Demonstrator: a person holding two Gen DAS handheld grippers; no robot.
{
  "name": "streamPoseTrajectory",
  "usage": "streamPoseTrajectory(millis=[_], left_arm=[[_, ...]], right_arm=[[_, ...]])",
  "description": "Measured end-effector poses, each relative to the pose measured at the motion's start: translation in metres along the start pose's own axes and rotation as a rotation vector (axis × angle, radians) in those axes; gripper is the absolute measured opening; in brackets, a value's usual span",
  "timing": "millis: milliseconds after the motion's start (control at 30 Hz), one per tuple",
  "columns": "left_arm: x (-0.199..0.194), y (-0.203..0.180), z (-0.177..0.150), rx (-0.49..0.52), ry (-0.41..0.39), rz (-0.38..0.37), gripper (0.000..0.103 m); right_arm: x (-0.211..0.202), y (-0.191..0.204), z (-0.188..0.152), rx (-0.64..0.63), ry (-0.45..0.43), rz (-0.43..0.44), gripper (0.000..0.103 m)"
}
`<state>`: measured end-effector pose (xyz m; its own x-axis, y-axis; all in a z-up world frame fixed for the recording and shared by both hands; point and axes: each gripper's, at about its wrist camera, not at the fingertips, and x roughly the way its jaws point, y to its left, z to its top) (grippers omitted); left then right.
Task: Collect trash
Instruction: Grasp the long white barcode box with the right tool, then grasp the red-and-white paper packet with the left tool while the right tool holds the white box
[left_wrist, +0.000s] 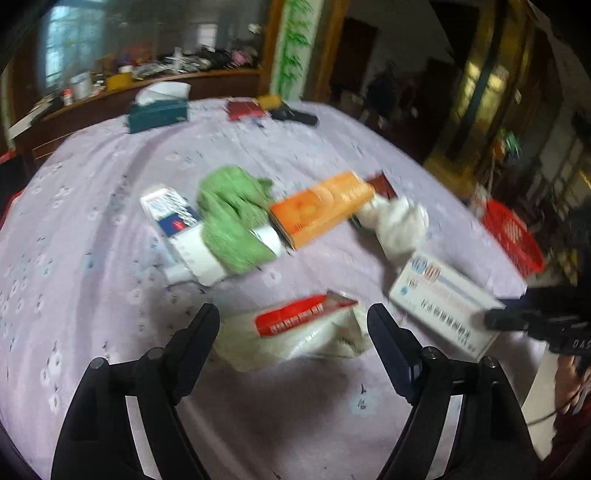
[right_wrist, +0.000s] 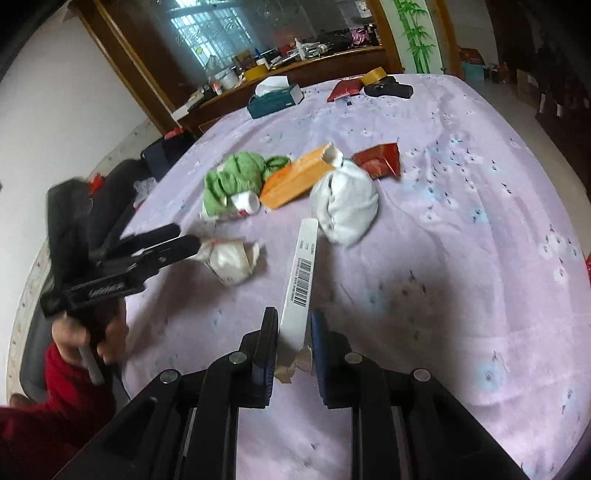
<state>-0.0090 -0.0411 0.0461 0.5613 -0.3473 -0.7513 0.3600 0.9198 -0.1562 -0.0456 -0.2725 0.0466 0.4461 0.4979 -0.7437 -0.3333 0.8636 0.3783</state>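
Note:
Trash lies on a lilac flowered tablecloth (left_wrist: 110, 325). My left gripper (left_wrist: 293, 319) is open, its fingers on either side of a crumpled white wrapper with a red label (left_wrist: 295, 332); it also shows in the right wrist view (right_wrist: 231, 260). My right gripper (right_wrist: 293, 325) is shut on a flat white box with a barcode (right_wrist: 301, 277), seen in the left wrist view (left_wrist: 439, 295) as a white printed box. Further off lie an orange box (left_wrist: 321, 206), a green cloth (left_wrist: 232, 218), a white crumpled bag (right_wrist: 345, 203), a white-blue carton (left_wrist: 177, 225) and a red wrapper (right_wrist: 380, 158).
A red basket (left_wrist: 513, 236) stands beyond the table's right edge. A teal tissue box (right_wrist: 275, 98), a red packet (right_wrist: 343, 88), a tape roll (right_wrist: 373, 75) and a black object (right_wrist: 391, 89) sit at the far side. A cluttered wooden shelf (right_wrist: 295, 62) runs behind.

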Motion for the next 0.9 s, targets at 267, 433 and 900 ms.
streamPoseTrajectory(millis=[267, 433, 900], left_arm=[[0.012, -0.027, -0.013, 0.220, 0.087, 0.023, 0.081], [0.012, -0.037, -0.018, 0.303, 0.107, 0.045, 0.083], [0.006, -0.028, -0.037, 0.302, 0.149, 0.015, 0.084]], right_arm=[[0.011, 0.004, -0.008, -0.040, 0.029, -0.023, 0.034], [0.012, 0.007, -0.005, -0.045, 0.019, -0.037, 0.049], [0.031, 0.019, -0.002, -0.069, 0.041, -0.055, 0.043]])
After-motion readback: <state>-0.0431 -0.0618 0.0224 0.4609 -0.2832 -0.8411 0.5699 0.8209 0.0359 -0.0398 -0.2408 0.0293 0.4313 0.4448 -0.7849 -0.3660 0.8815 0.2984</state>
